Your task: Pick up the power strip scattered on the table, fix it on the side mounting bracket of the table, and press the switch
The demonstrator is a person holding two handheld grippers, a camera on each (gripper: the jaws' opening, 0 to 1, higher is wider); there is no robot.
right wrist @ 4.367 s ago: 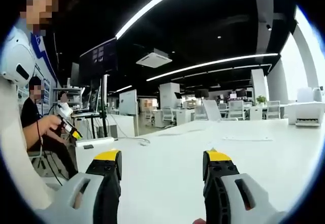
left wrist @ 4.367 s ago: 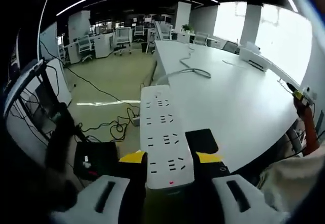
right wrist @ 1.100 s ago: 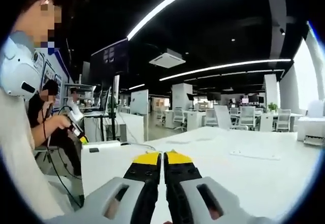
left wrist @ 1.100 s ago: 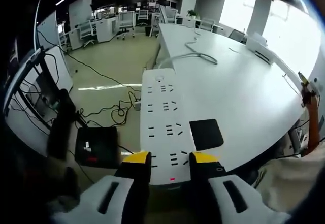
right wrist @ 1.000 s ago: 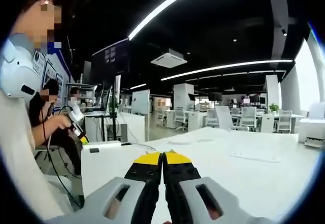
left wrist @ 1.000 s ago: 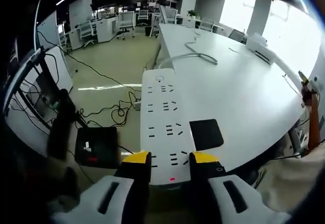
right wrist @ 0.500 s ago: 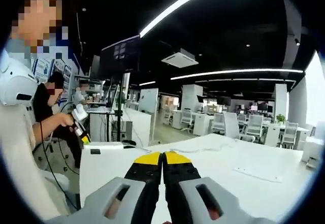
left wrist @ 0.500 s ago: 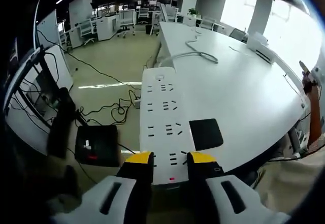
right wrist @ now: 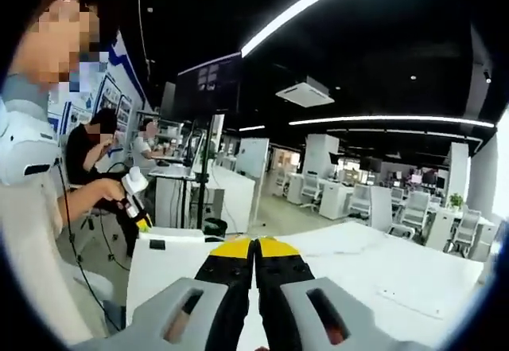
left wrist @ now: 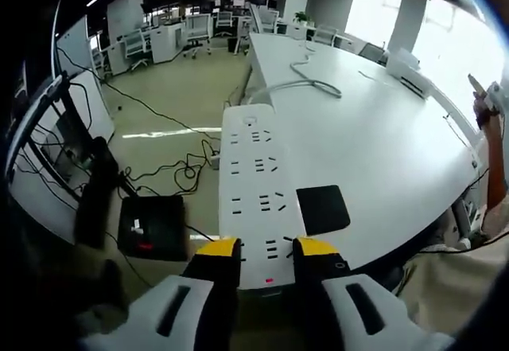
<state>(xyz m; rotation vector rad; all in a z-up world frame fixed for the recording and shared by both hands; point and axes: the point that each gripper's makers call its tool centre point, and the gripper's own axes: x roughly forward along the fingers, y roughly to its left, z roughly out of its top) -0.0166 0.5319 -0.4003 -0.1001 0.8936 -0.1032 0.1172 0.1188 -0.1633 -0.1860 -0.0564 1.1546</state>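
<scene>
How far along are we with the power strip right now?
Pickup looks done: the left tool is shut on the near end of the power strip, which lies along the table edge. In hand is seating it at the side; the bracket itself cannot be made out. Left: pressing the switch. The right tool is shut on nothing, raised above the table, ready for that press.

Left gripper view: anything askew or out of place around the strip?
Nothing damaged. The long white power strip sits straight along the white table's edge, clamped at its near end by the left gripper. A flat black square pad lies beside it. Black cables sprawl across the floor.
</scene>
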